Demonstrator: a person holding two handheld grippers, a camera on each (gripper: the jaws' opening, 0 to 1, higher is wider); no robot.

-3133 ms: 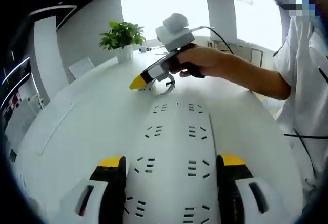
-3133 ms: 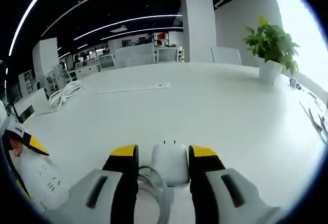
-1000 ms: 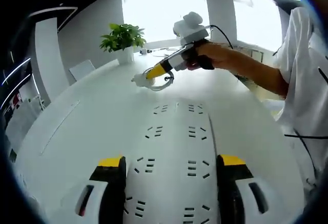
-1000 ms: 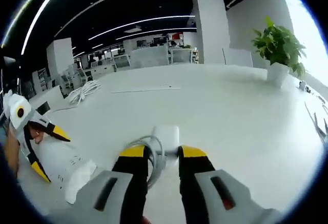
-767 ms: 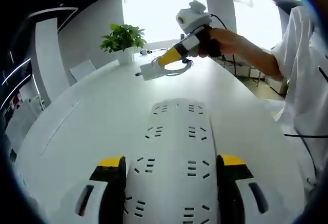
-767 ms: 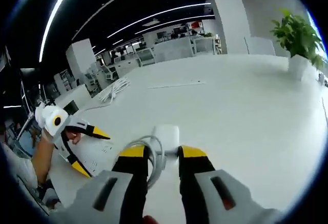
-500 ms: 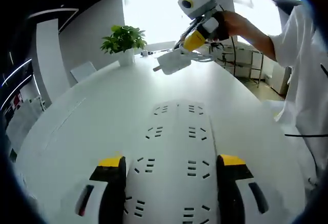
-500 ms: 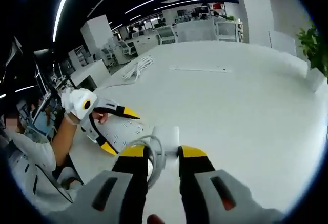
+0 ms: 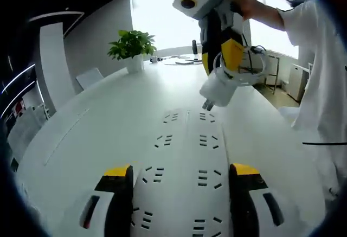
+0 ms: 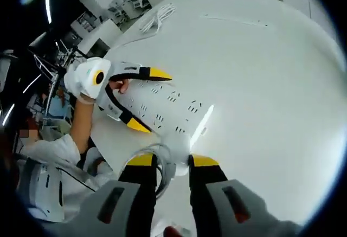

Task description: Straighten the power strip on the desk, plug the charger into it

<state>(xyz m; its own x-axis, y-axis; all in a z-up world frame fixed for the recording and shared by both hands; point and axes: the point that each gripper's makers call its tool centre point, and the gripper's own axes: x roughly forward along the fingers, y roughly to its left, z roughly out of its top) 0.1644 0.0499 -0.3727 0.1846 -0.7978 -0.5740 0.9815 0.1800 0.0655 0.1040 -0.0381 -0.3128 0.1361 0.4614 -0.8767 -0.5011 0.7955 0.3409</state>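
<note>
1. Worktop (image 9: 92, 134), white and wide, carries the whole job; a potted plant (image 9: 132, 44) stands toward its far edge in the left gripper view, well apart from the work, and a coil of white cable (image 10: 157, 14) lies near another edge in the right gripper view.

2. Power strip (image 9: 184, 172) lies flat on the worktop with its rows of sockets facing up, apparently so that a plug can come straight down into them. In the right gripper view the power strip (image 10: 165, 109) shows as a long white bar with one end held.

3. Left claw (image 9: 181, 174) straddles the near end of the strip, one yellow-tipped jaw along each long side. It looks closed on the strip, probably to pin it straight and steady against the push of the plug. In the right gripper view the left claw (image 10: 142, 98) grips that end, a person's hand behind it.

4. Right claw (image 9: 230, 63) hangs above the far sockets, pointing down, its jaws closed on the charger and its looped cable (image 9: 246, 69). In the right gripper view the right claw (image 10: 166, 161) shows the same narrow grip.

5. Charger (image 9: 218, 90), a small white block, is held in the air just above the strip, prongs down and slightly tilted, not yet in a socket. It likely needs squaring to the slots first.
</note>
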